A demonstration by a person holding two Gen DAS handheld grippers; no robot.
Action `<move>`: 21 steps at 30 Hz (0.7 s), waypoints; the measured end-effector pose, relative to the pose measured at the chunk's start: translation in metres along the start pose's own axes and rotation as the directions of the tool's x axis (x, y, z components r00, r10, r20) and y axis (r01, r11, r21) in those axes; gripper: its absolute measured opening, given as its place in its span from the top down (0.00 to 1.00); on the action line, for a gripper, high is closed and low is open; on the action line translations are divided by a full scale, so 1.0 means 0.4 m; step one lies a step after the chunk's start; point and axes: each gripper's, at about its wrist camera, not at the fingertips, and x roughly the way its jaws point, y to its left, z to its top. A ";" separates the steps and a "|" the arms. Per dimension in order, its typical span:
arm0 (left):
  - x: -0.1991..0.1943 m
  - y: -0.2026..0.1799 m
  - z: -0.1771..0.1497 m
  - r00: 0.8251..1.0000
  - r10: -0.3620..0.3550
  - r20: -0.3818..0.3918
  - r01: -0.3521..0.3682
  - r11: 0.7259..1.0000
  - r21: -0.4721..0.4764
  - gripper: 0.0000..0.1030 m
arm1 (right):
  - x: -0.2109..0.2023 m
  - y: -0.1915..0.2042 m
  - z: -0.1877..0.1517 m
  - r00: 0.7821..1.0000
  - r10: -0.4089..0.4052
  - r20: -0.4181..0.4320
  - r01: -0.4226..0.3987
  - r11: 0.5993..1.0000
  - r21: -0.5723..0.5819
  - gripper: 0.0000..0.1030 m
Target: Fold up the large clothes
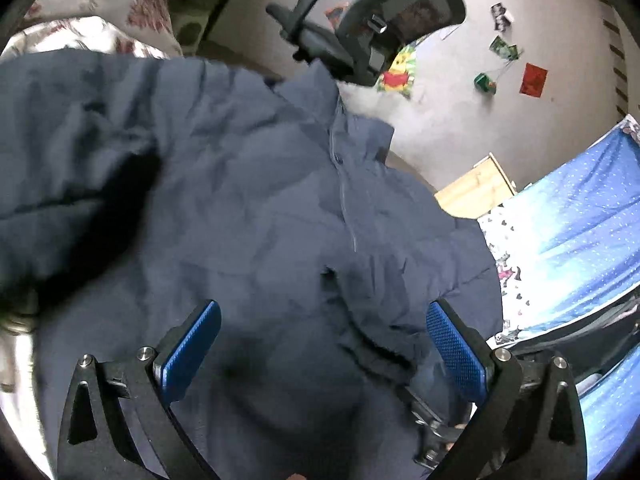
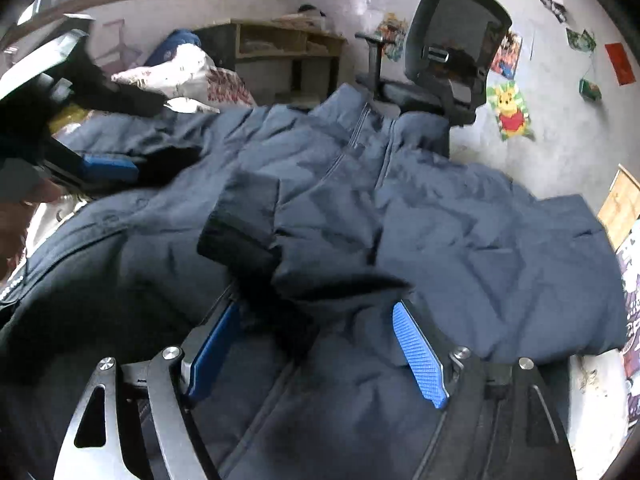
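One navy padded jacket (image 1: 256,200), spread flat across the middle of both frames, collar toward the top centre and zip line running down from it. Quilted, puffy panels, heavily creased; dark lining showing at a cuff. One sleeve (image 2: 256,216) folded in over the front, its dark cuff lying at centre-left of the right wrist view. Hem and lower panels filling the bottom of both frames.

Two grippers. Left gripper (image 1: 324,344) at the bottom of the left wrist view, jaws wide apart, blue pads clear of the cloth on both sides, nothing clamped. Right gripper (image 2: 316,344) at the bottom of the right wrist view, jaws also apart, jacket fabric bunched between the pads but not pinched. The left gripper seen again at the left edge of the right wrist view, one blue pad resting low over the jacket's edge.

One black office chair (image 1: 384,28) at upper centre, behind the collar. One wooden desk (image 2: 288,48) at upper centre-left of the right wrist view. Two patterned pillows (image 1: 100,12) at upper left. One blue dotted sheet (image 1: 580,208) at the right edge of the left wrist view. One yellow bear picture (image 2: 510,114) on the wall at upper right, among several other small pictures, too blurred to count surely.
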 end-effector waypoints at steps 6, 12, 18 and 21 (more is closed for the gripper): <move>0.120 -0.030 0.007 0.997 0.067 -0.039 -0.067 0.998 -0.014 0.23 | -0.090 -0.102 -0.017 0.977 -0.116 0.181 0.094 0.988 0.127 0.25; 0.169 -0.098 -0.005 0.968 0.251 -0.011 -0.248 0.961 0.119 0.92 | -0.128 -0.215 -0.027 0.925 -0.298 0.237 0.212 0.920 0.331 0.25; 0.085 -0.153 -0.001 0.937 0.316 0.150 -0.344 0.911 0.228 0.98 | -0.119 -0.271 -0.021 0.868 -0.453 0.204 0.340 0.841 0.422 0.24; 0.011 -0.159 0.010 0.896 0.350 0.275 -0.420 0.869 0.262 0.98 | -0.125 -0.282 -0.012 0.860 -0.463 0.212 0.336 0.829 0.447 0.24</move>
